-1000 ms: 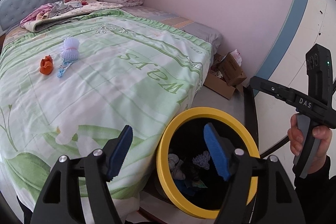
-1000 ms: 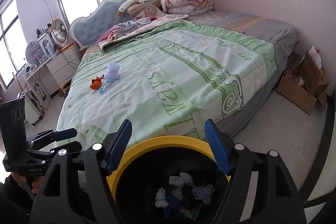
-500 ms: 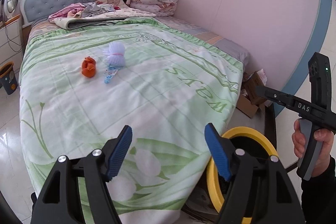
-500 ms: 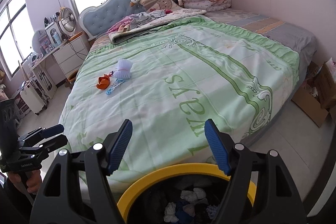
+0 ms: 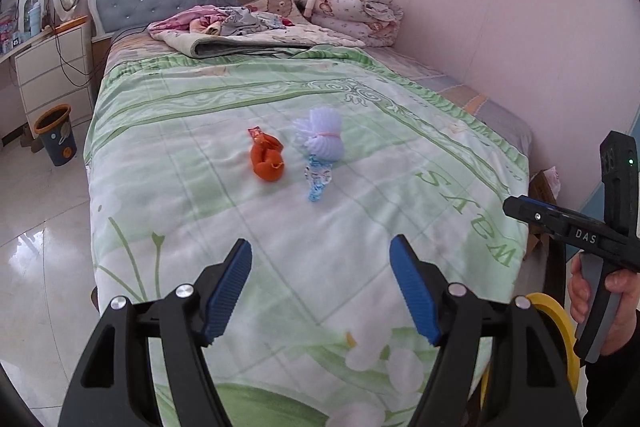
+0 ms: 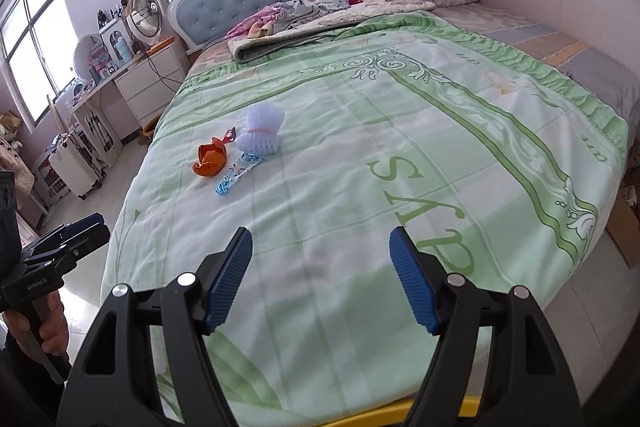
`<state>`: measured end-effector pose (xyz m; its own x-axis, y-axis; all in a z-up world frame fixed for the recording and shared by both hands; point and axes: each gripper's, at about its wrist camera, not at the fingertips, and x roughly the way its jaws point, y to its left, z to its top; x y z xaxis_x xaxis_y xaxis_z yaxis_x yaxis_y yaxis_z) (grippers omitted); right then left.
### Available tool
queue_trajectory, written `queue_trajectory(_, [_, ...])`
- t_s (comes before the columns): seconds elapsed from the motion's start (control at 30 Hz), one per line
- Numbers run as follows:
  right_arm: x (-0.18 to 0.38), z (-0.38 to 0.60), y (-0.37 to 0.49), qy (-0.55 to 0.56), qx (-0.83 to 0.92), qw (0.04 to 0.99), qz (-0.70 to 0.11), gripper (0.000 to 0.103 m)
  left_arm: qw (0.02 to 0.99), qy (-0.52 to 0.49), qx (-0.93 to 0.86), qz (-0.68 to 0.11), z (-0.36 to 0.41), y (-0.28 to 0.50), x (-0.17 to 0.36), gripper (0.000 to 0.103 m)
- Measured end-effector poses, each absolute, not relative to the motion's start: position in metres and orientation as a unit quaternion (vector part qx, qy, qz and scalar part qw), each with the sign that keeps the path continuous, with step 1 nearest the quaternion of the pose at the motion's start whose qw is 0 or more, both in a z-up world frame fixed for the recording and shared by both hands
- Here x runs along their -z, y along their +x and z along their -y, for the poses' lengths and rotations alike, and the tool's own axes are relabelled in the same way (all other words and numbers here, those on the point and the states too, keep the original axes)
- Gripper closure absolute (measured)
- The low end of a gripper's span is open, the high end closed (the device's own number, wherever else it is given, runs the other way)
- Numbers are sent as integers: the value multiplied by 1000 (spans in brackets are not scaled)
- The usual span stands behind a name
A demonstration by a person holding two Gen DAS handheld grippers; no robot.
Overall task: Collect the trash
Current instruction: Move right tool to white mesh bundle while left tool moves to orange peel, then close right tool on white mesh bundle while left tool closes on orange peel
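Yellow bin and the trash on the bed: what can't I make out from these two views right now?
- Yellow bin: left wrist view shows only a rim arc behind the left hand-held gripper; its contents are hidden.
- Right wrist view: a rim sliver at the bottom edge.
- Blue wrapper: print too small to read.
- Orange scrap: material unclear.

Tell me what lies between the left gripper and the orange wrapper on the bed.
Only bare green quilt separates the left gripper from the orange wrapper, as the left wrist view shows.
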<state>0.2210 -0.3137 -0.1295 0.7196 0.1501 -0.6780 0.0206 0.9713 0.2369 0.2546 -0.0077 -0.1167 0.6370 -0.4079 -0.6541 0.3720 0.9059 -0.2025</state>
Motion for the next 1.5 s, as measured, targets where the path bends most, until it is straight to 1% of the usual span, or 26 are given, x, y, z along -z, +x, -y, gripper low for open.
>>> queue_trajectory(0.23, [140,297,278,112,-51,913,-388,35,905,-32,195,-376,-4,293,127,35])
queue_trajectory(0.57, [152,269,367,100,-63,903,-414,35,904,-13,198,-378,6,348,141,34])
queue_trajectory(0.77, [156,259,424,121,-78,891,-431,35,906,-25,189,-378,11,380,151,33])
queue_trajectory(0.93, [164,256,469,143,-89,874,-457,35,901,-20,181,-393,18,409,165,33])
queue_trajectory(1.07, [171,255,490,169,-105,857,-476,35,895,-19,189,-403,26,425,174,33])
queue_trajectory(1.17, [178,251,504,170,-101,851,-487,35,898,-8,184,-400,32,434,179,33])
queue_trajectory(1.3, [194,244,516,167,-99,842,-503,35,890,-26,185,-415,32,451,190,34])
queue_trajectory(1.33, [197,242,518,167,-100,841,-504,35,888,-28,188,-418,32,453,193,35])
queue_trajectory(1.37, [200,241,521,166,-99,841,-505,39,888,-30,189,-419,32,455,194,37])
queue_trajectory(1.4, [202,239,523,165,-99,841,-506,41,887,-34,191,-419,32,456,196,43])
queue_trajectory(1.43, [205,237,525,164,-99,839,-508,41,886,-37,193,-420,32,457,197,45])
queue_trajectory(1.47, [207,237,527,165,-100,838,-510,45,885,-42,197,-421,31,458,198,47])
queue_trajectory(1.5, [210,235,529,164,-100,836,-513,49,883,-45,203,-421,31,459,199,54])
